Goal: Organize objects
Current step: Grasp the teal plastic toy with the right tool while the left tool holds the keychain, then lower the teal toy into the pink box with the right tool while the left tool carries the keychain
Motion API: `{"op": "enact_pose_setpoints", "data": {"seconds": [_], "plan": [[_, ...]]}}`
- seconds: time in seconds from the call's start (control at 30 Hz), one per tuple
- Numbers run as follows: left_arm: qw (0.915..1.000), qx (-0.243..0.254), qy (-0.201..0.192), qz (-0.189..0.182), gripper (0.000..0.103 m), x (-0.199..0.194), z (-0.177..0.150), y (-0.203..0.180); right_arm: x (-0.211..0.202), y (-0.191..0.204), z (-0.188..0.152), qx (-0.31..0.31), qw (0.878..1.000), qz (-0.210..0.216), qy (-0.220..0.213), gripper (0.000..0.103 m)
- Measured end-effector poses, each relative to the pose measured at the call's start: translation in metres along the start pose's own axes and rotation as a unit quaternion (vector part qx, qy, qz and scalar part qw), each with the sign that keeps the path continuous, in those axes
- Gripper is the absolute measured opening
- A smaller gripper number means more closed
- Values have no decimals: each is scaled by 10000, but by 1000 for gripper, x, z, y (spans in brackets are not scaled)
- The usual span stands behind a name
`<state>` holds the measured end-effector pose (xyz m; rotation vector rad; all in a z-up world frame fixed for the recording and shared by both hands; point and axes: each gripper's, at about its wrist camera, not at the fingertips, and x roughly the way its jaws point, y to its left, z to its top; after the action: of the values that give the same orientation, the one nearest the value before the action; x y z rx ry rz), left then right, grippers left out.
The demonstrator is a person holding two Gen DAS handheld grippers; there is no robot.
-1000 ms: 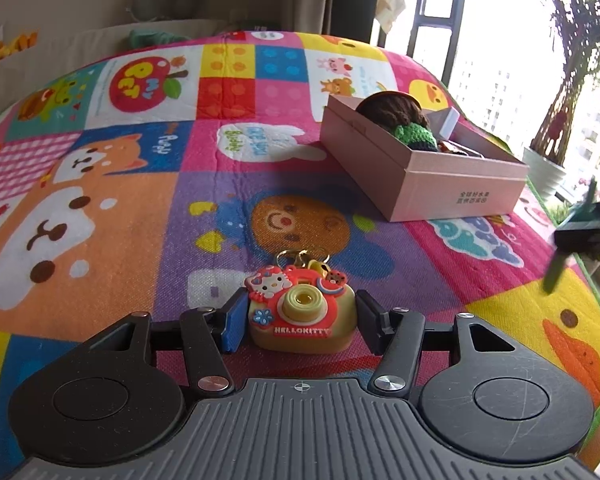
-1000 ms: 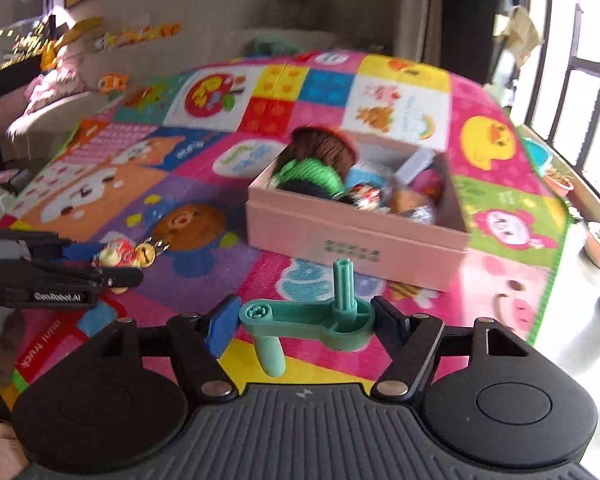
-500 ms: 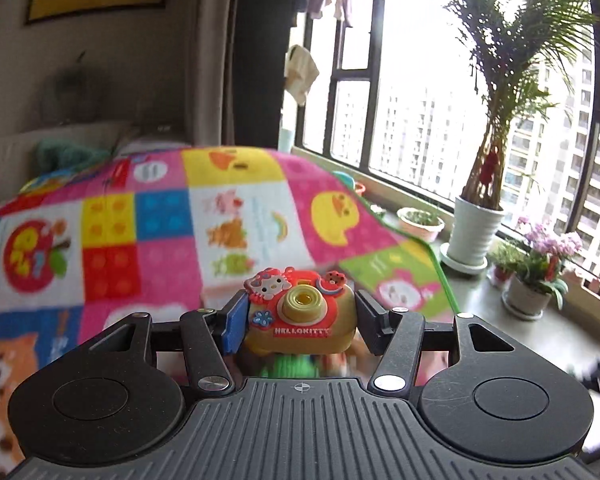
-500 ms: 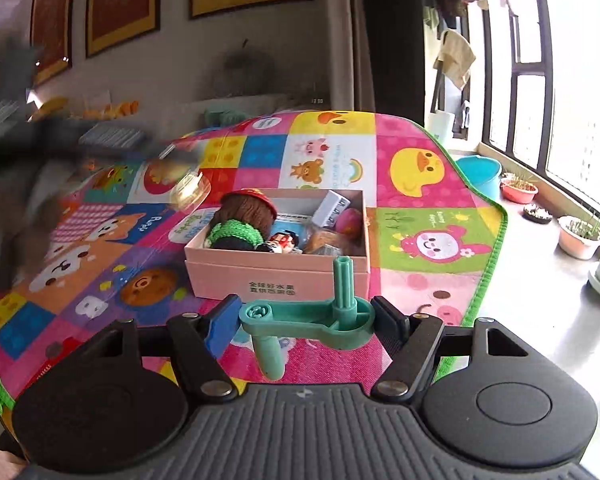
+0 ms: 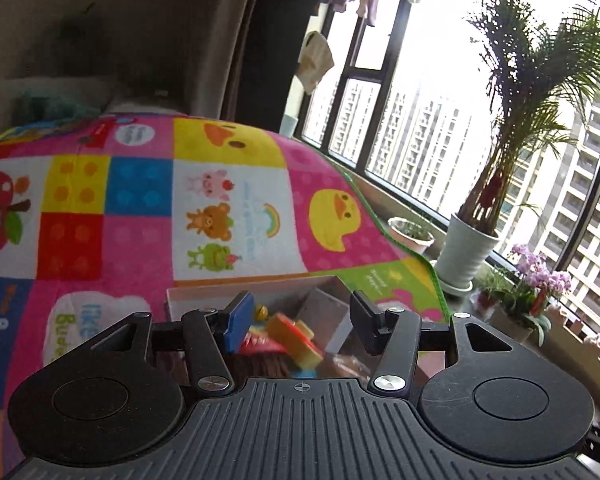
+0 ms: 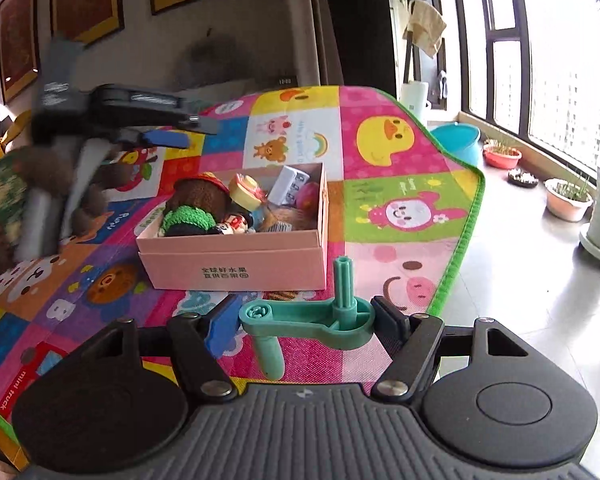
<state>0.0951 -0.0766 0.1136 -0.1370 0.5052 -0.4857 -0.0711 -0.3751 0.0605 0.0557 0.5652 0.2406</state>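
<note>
Right gripper (image 6: 304, 322): nearest the lens in the right wrist view, tilted downward over the mat; jaws clamped on the green crank handle, one pad at each end of it.
Green crank handle (image 6: 312, 320): lies crosswise between the right pads, its ribbed post standing up and its grip peg hanging down.
Left gripper (image 5: 300, 320): in its own view tilted down over the open box; jaws closing, pads stand apart, and neither pad touches the toy.
Left gripper, side view (image 6: 160, 128): seen from the right wrist camera it hovers above and left of the box, blue pad forward, blurred.
Person's arm (image 6: 4, 200): a blurred green and brown sleeve behind the left gripper; the hand itself cannot be made out.
Toy camera (image 5: 294, 338): yellow and red, blurred, tipped on its side below the gap between the left pads, over the box contents; in the right wrist view it lies in the box beside the knitted doll.
Pink box (image 6: 236, 268): lidless, on the mat beyond the right gripper, printed text on its near wall.
Knitted doll (image 6: 192, 208): brown with green, in the box's left part.
Play mat (image 6: 396, 208): colourful cartoon squares, green edging.
Potted palm (image 5: 472, 248): white pot by the far window.
</note>
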Motion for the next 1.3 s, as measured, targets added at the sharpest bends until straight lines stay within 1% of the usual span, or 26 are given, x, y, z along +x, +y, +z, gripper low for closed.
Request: {"op": "enact_pose_setpoints", "data": {"seconds": [0.07, 0.17, 0.23, 0.3, 0.4, 0.43, 0.5, 0.53, 0.57, 0.6, 0.7, 0.83, 0.9, 0.97, 1.0, 1.07, 1.1, 1.17, 1.23, 1.27, 1.3], "plan": [[10000, 17, 44, 3, 57, -23, -19, 3, 6, 2, 3, 22, 10000, 66, 55, 71], [9994, 10, 245, 245, 57, -50, -56, 9, 12, 10, 12, -48, 9998, 175, 102, 71], [9987, -130, 424, 264, 57, -60, -78, 16, 18, 16, 26, -128, 9996, 246, 95, 71], [9977, -290, 555, 251, 57, -67, -93, 23, 28, 20, 50, -99, 9990, 414, 107, 71], [9967, -461, 639, 184, 57, -76, -105, 30, 54, 23, 89, 80, 9984, 525, 201, 71], [9966, -479, 649, 174, 57, -77, -107, 32, 65, 24, 102, 168, 9980, 539, 281, 71], [9964, -496, 672, 163, 57, -80, -108, 33, 94, 27, 122, 320, 9960, 588, 587, 71], [9962, -520, 685, 169, 57, -81, -108, 34, 108, 26, 129, 404, 9943, 639, 752, 73], [9959, -544, 697, 181, 56, -82, -108, 36, 120, 25, 133, 539, 9931, 594, 860, 80], [9958, -556, 695, 199, 56, -83, -107, 37, 128, 23, 134, 646, 9930, 456, 877, 81], [9957, -616, 642, 239, 56, -87, -107, 43, 130, 16, 131, 655, 9947, 249, 756, 81], [9954, -730, 573, 228, 56, -84, -104, 47, 120, -1, 119, 690, 9948, 161, 733, 80], [9958, -755, 492, 155, 56, -81, -99, 44, 118, -6, 110, 582, 9952, 31, 781, 74], [9964, -734, 390, 147, 56, -77, -90, 40, 116, -9, 101, 451, 9956, -80, 823, 64], [9968, -707, 328, 183, 56, -73, -85, 38, 114, -9, 96, 352, 9959, -116, 820, 63], [9971, -623, 273, 331, 56, -61, -74, 35, 107, -8, 85, 107, 9970, -107, 763, 63], [9970, -584, 313, 399, 56, -52, -69, 35, 104, -7, 80, -23, 9972, -99, 743, 63], [9958, -489, 518, 577, 56, -29, -61, 34, 99, -2, 69, -322, 9965, -87, 762, 63], [9919, -288, 746, 983, 56, -10, -59, 35, 99, 6, 57, -668, 9943, -103, 824, 63], [9896, -196, 806, 1179, 68, -4, -59, 37, 102, 11, 50, -835, 9927, -135, 863, 63], [9889, -186, 805, 1232, 72, -3, -60, 42, 104, 17, 44, -993, 9909, -191, 891, 63]]}}
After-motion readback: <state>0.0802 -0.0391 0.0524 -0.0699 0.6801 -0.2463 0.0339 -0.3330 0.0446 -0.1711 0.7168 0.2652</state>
